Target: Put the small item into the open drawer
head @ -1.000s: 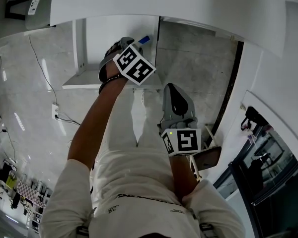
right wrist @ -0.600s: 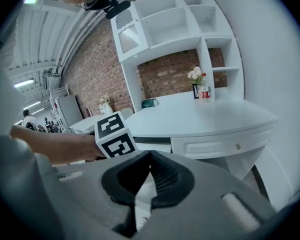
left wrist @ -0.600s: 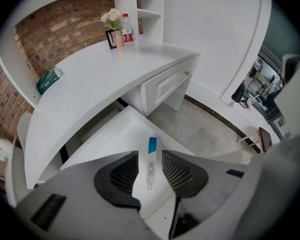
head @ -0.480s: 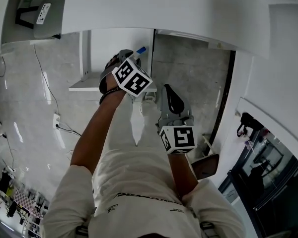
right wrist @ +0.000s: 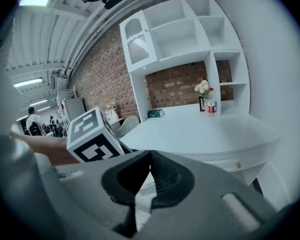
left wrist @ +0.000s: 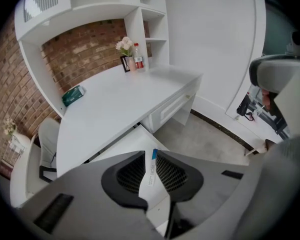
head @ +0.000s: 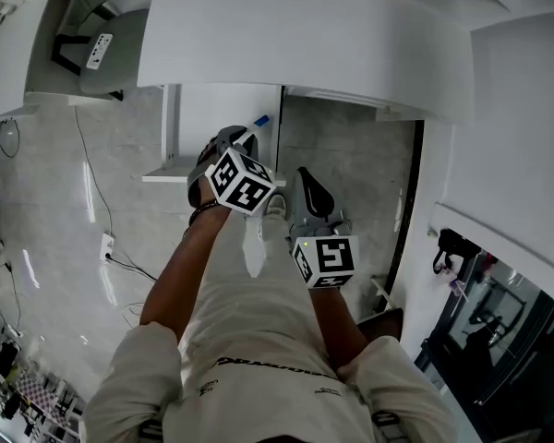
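Jaws of our left gripper (left wrist: 149,158), closing, pinch a slim white blue-tipped strip (left wrist: 151,171) upright; white open drawer (left wrist: 126,147) lies just beyond it.

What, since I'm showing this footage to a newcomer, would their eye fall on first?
The left gripper, held out before the desk, stands out first: its fingers are closing on a thin white blue-tipped item between them. Behind it spreads a big white desk against a brick wall, with flowers at its back.
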### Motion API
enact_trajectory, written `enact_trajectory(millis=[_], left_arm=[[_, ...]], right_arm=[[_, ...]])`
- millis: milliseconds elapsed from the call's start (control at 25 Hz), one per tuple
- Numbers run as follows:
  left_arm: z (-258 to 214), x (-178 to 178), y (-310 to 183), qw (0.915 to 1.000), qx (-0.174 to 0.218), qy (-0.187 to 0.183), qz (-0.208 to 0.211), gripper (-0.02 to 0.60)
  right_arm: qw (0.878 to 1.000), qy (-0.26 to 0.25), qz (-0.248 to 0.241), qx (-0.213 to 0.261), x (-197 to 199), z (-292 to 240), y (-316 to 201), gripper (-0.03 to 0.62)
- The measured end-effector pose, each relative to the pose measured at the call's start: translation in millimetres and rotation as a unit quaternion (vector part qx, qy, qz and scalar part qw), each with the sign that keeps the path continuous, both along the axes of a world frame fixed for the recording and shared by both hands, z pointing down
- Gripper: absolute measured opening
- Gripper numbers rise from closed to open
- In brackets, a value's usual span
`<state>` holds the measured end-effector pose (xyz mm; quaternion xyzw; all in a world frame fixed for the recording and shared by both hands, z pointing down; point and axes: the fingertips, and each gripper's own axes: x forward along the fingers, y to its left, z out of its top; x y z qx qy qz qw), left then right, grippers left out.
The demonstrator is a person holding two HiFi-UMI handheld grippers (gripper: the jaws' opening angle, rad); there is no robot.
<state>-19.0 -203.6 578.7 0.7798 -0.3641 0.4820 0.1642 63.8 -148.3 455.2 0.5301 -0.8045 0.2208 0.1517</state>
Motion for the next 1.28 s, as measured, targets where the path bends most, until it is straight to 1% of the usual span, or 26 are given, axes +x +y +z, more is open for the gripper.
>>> enact_trajectory(millis=[160, 320, 440, 720, 920, 1280], left_arm=[[-37.3, -0.8, 2.2, 0.999, 0.035, 0.018, -0.022, 0.033], [-77.5, -0.2, 4.1, 0.9954, 0.074, 0.041, -0.043, -0.001], [-107.5, -5.5, 8.4, 0.9914, 0.099, 0.059, -0.062, -0.002], [-177.2, -9.2, 19.9, 0.9781, 0.163, 0.093, -0.089, -0.002], [-212.0, -8.3, 31.2, 0.9703, 0.192, 0.111, -0.096, -0.002], [-262.1, -10.2, 51.8, 0.9515, 0.237, 0.166, -0.104, -0.002]], right_arm=[[1.0, 0.001, -0.007, 0.012, -2.5, -22.3, 2.4, -0.002], [0.999, -0.004, -0.011, 0.031, -3.1, -45.6, 3.5, -0.002], [0.999, -0.011, -0.015, 0.044, -6.0, -63.9, 3.1, -0.002], [0.997, -0.015, -0.019, 0.076, -11.5, -103.7, 6.9, -0.002], [0.996, -0.015, -0.018, 0.09, -12.3, -125.7, 14.8, -0.002], [0.992, -0.016, -0.027, 0.123, -16.6, -166.7, 22.5, -0.002]])
